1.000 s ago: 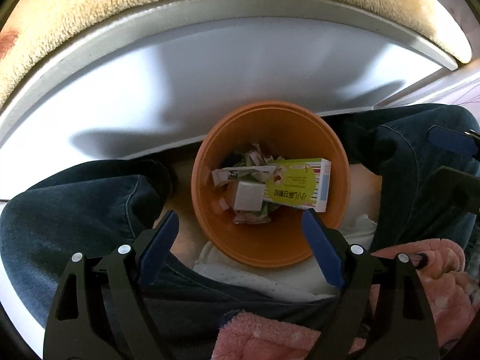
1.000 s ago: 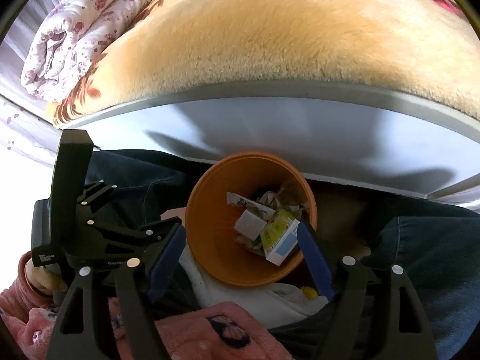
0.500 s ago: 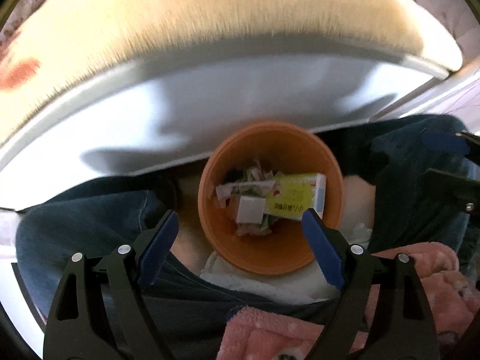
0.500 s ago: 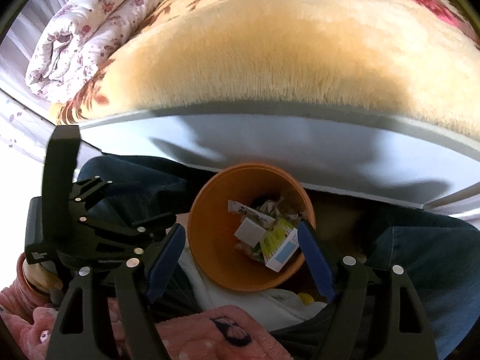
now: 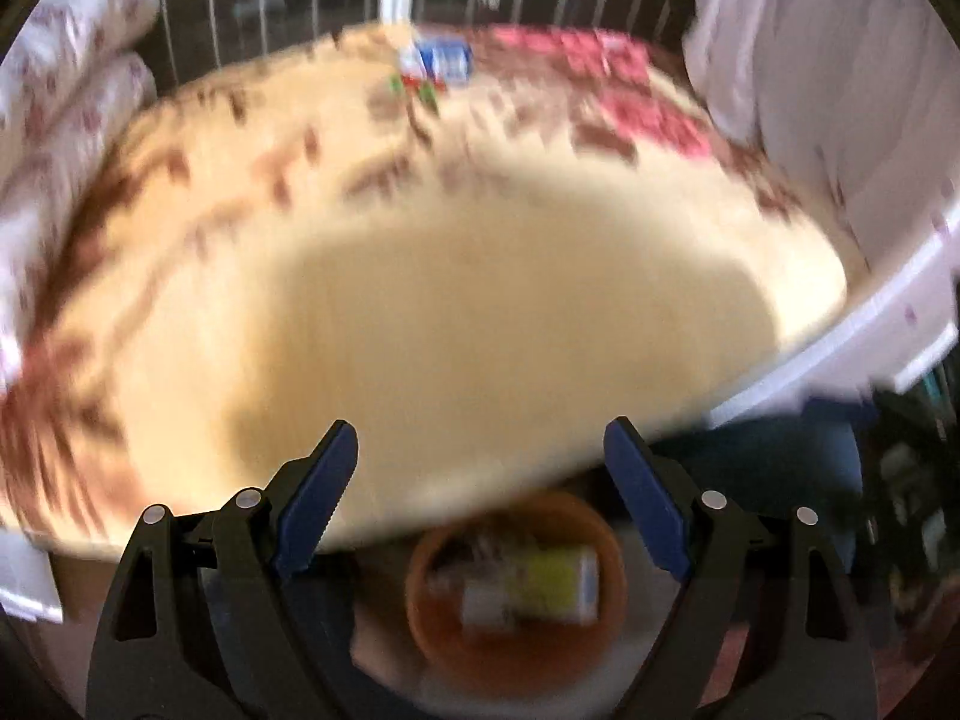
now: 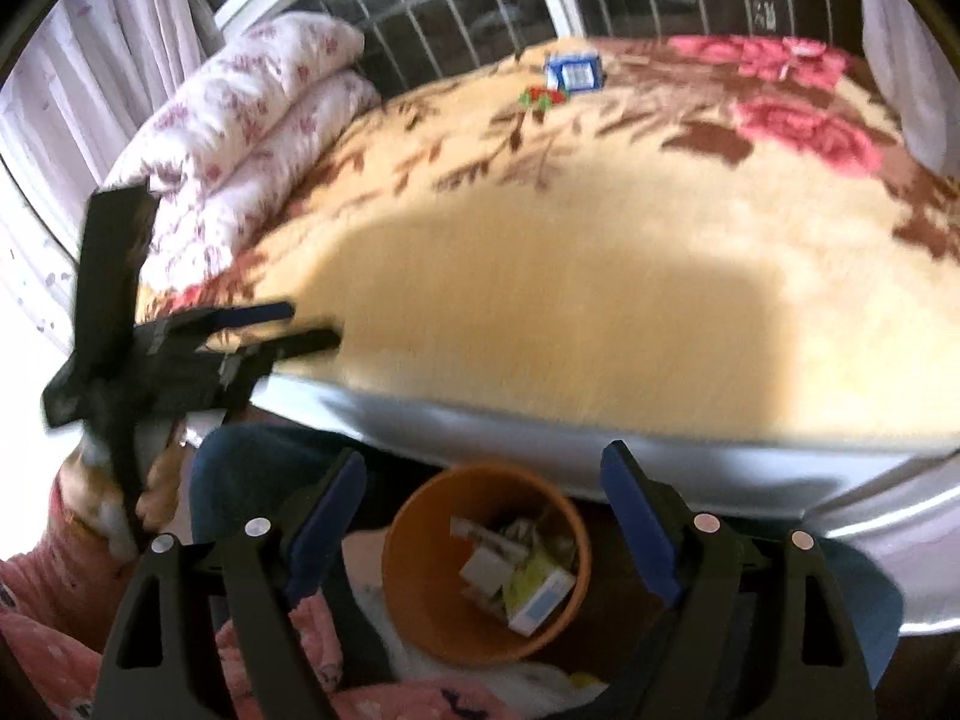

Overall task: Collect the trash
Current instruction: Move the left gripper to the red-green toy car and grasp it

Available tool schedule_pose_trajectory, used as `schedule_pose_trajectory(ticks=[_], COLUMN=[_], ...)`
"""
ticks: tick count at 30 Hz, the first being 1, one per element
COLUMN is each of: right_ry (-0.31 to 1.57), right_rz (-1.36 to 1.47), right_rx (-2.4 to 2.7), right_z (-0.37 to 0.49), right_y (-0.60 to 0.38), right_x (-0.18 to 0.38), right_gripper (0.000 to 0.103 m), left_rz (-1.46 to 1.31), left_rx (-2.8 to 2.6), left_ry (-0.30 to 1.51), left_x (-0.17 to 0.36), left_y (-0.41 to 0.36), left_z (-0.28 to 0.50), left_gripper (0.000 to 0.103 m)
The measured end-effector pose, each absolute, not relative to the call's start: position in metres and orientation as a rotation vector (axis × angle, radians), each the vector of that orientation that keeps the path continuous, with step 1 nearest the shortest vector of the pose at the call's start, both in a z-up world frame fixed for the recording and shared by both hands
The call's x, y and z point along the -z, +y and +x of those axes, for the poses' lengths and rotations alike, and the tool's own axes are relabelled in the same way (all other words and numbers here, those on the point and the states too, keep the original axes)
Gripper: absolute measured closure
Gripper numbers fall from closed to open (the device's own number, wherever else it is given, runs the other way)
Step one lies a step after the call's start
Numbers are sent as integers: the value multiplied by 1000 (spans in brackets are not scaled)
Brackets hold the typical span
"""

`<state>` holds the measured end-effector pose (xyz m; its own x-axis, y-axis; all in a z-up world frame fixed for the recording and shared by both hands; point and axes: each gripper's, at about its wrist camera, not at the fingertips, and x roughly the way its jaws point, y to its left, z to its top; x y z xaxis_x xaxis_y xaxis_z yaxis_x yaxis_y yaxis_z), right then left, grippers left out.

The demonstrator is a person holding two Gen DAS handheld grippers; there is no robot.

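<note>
Brimming orange bin [image 6: 420,570], yellow-green carton [image 6: 540,594] uppermost.

One round orange plastic bin [image 6: 420,588] sits between the fingers, holding one yellow-and-blue cardboard box [image 6: 540,597] and one small white box [image 6: 483,570] (other scraps too jumbled to count), while beyond the fingertips lie one blue-and-white carton [image 6: 573,72] and one red-and-green wrapper [image 6: 540,99].

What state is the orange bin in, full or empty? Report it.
Partly full: the orange bin stands upright with a yellow-green box and crumpled paper scraps at its bottom.
</note>
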<state>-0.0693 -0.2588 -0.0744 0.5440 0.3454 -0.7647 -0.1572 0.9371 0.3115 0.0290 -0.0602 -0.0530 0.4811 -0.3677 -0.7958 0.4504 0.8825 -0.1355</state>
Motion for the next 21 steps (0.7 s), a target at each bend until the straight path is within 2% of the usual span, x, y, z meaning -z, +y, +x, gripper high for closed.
schedule_pose_trajectory(ticks=[6, 15, 21], right_ry=[953, 950, 951], right_rz=[252, 288, 289], right_rx=[-295, -326, -338], right_z=[-48, -15, -2], right_y=[-272, -278, -287], right_x=[76, 79, 82], right_gripper=[23, 23, 23], left_rz=[35, -95, -113], left_rx=[464, 351, 215], left_ry=[879, 976, 1029], left_x=[39, 58, 78], left_y=[-92, -158, -174], left_z=[132, 303, 373], left_gripper=[21, 21, 21])
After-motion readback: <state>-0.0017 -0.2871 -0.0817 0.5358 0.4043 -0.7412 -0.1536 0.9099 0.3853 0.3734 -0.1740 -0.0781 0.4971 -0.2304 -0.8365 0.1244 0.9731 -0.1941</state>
